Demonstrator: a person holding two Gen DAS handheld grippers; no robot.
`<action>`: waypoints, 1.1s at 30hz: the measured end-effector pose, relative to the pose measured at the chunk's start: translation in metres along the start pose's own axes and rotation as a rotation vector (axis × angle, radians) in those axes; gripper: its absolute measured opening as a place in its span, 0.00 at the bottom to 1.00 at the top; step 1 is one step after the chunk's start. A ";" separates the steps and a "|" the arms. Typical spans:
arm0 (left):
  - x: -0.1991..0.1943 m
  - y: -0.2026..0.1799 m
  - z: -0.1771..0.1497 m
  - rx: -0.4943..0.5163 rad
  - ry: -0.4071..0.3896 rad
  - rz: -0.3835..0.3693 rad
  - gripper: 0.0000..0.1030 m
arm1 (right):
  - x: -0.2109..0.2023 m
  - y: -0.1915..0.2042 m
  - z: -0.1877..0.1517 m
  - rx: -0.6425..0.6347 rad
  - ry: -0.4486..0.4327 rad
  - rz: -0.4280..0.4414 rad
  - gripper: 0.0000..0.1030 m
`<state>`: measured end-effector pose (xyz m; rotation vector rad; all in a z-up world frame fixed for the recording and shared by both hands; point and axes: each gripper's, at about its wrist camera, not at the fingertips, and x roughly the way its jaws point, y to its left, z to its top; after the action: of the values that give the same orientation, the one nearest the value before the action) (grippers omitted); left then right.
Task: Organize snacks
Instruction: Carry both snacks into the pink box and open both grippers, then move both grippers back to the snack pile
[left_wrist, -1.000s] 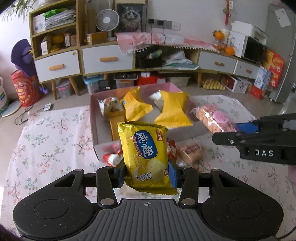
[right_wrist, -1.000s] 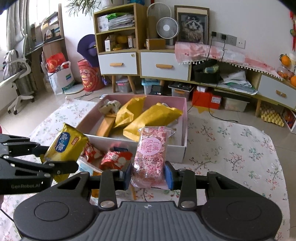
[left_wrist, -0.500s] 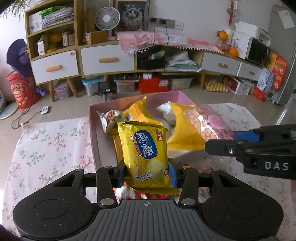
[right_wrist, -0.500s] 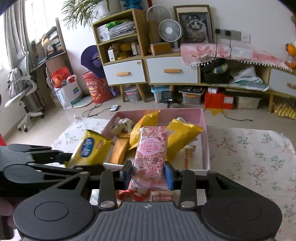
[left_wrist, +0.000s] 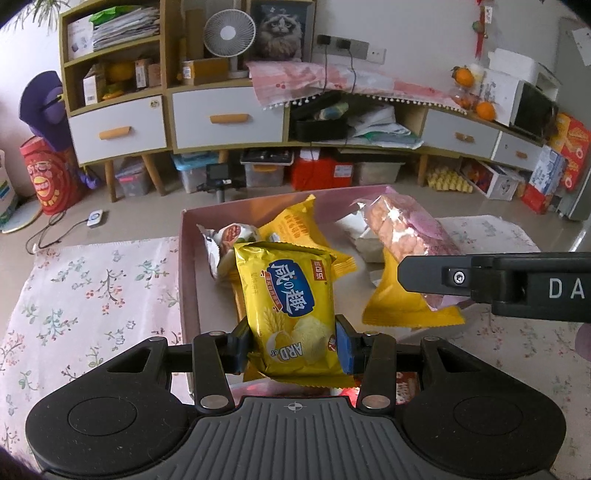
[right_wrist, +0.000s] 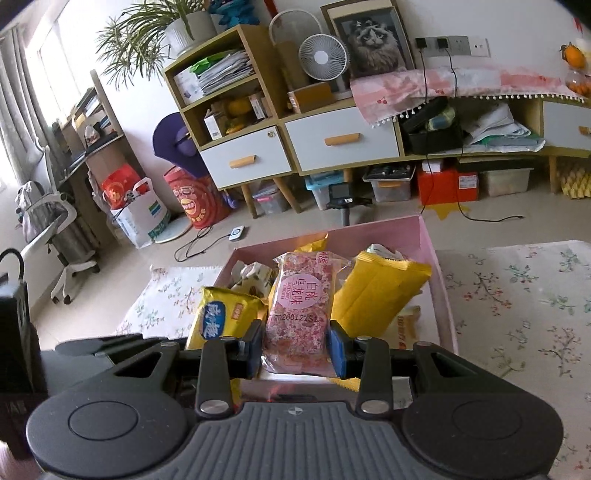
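My left gripper (left_wrist: 293, 341) is shut on a yellow cracker packet (left_wrist: 286, 295) and holds it over the near left part of the pink box (left_wrist: 186, 266). My right gripper (right_wrist: 295, 349) is shut on a pink snack packet (right_wrist: 299, 314) and holds it over the box (right_wrist: 439, 280). The pink packet (left_wrist: 402, 232) and the right gripper's finger (left_wrist: 443, 275) also show in the left wrist view. The yellow packet (right_wrist: 221, 317) shows in the right wrist view. Several yellow bags (left_wrist: 295, 225) and a white wrapped snack (left_wrist: 229, 240) lie in the box.
The box stands on a floral tablecloth (left_wrist: 92, 295). A few red packets (left_wrist: 402, 387) lie on the cloth at the box's near wall, mostly hidden. Cabinets with drawers (left_wrist: 229, 118) line the far wall. An office chair (right_wrist: 55, 236) stands far left.
Both grippers have moved forward and up with their packets, from the table in front of the box to above the box's inside. The box looks nearer in both views.
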<state>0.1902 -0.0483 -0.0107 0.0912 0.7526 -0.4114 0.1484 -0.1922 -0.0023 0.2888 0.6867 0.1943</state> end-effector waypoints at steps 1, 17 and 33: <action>0.000 0.002 0.000 -0.010 -0.003 -0.007 0.41 | 0.002 0.000 0.000 0.002 0.000 -0.004 0.16; 0.008 0.003 0.002 -0.004 -0.009 0.001 0.70 | 0.006 -0.011 0.002 0.069 -0.018 -0.023 0.41; -0.021 -0.004 -0.004 0.043 0.008 0.023 0.84 | -0.014 -0.002 0.008 0.028 -0.041 -0.054 0.65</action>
<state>0.1725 -0.0444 0.0010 0.1414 0.7497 -0.4058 0.1435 -0.1993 0.0115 0.3003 0.6562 0.1274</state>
